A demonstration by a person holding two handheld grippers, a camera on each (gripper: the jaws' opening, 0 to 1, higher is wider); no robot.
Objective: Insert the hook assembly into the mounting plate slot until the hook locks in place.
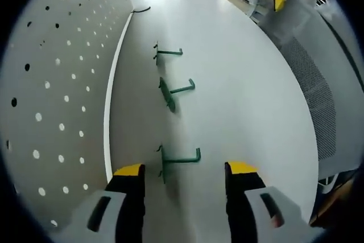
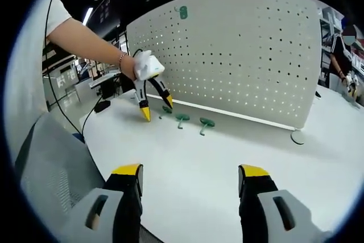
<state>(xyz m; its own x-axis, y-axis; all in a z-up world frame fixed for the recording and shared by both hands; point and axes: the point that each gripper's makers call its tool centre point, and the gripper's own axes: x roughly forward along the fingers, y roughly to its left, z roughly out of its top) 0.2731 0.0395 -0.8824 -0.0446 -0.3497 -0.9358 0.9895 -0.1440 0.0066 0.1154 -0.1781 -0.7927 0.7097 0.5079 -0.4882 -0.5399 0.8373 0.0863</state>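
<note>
The left claw (image 1: 185, 177) is spread wide and holds nothing; the nearest hook (image 1: 177, 160) lies on the white surface (image 1: 244, 101) just ahead of its tips, untouched. Two more hooks (image 1: 173, 91) (image 1: 166, 53) lie in a row beyond it, along the foot of the pegboard (image 1: 51, 83). Bare surface stretches away from that board to the curved far edge. The right claw (image 2: 190, 177) is likewise spread and holds nothing, well apart from the hooks.
</note>
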